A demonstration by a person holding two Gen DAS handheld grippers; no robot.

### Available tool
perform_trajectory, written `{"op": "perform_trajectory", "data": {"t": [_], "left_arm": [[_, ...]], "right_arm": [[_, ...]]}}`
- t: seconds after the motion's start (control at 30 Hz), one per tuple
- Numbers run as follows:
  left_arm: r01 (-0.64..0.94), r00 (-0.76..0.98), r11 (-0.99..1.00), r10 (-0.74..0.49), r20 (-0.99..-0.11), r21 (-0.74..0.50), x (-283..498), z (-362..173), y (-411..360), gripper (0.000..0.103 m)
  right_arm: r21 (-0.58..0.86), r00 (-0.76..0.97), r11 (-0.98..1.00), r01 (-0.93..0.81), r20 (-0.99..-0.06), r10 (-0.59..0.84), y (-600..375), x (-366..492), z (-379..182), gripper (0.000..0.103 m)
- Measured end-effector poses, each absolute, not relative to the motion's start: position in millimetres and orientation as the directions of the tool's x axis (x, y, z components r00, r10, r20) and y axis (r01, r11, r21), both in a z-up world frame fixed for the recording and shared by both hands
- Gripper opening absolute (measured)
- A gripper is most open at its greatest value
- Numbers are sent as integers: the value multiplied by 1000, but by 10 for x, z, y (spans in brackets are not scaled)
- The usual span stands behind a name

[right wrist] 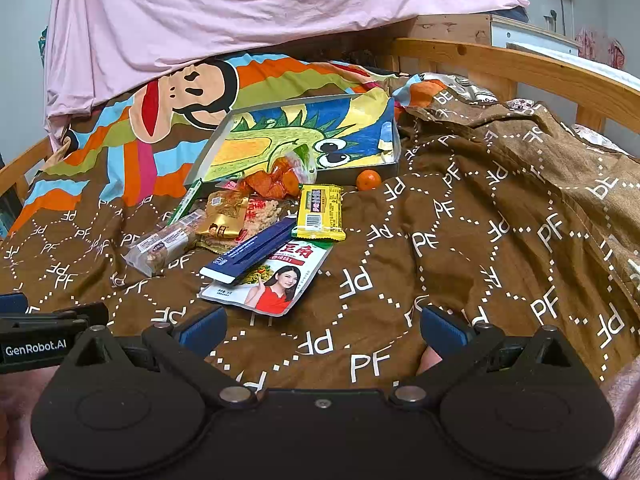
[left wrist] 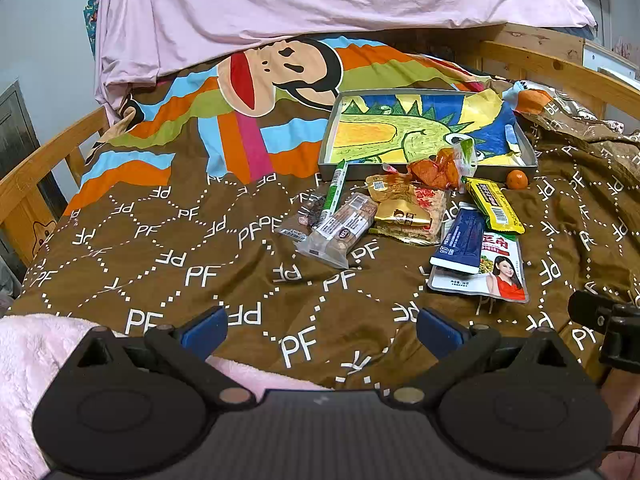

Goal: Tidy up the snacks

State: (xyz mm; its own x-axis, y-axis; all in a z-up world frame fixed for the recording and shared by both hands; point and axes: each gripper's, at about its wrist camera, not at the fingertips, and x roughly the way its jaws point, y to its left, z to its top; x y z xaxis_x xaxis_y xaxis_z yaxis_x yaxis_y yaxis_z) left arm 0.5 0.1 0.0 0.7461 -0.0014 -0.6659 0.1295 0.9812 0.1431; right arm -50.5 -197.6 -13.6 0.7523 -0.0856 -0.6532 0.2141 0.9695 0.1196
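Note:
Several snack packs lie in a heap on the brown bedspread: a clear nut bar pack [left wrist: 340,232] [right wrist: 164,244], a gold pouch [left wrist: 402,216], a blue packet [left wrist: 460,240] [right wrist: 252,250] on a white pouch with a woman's picture [left wrist: 492,272] [right wrist: 272,284], a yellow pack [left wrist: 494,204] [right wrist: 320,212], a bag of orange snacks [left wrist: 436,170] [right wrist: 276,180], a green stick [left wrist: 334,188]. A shallow grey tray [left wrist: 326,148] [right wrist: 200,164] with a dinosaur drawing lies behind them. My left gripper [left wrist: 322,330] and right gripper [right wrist: 322,330] are open and empty, short of the heap.
A small orange [left wrist: 517,179] [right wrist: 369,180] lies by the tray's front right corner. A wooden bed rail [right wrist: 520,68] runs along the right and back. A pink sheet [left wrist: 320,4] hangs behind. A pink fleece [left wrist: 28,356] is at the near left.

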Motion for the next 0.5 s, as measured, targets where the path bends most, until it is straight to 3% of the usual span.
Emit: {"op": "perform_trajectory", "data": {"t": [0.5], "left_arm": [[130,745,981,-1,-667,144,5,1,1,103]], "right_arm": [[120,752,969,215,-653,-86,-1979,-511,-119,102]]}}
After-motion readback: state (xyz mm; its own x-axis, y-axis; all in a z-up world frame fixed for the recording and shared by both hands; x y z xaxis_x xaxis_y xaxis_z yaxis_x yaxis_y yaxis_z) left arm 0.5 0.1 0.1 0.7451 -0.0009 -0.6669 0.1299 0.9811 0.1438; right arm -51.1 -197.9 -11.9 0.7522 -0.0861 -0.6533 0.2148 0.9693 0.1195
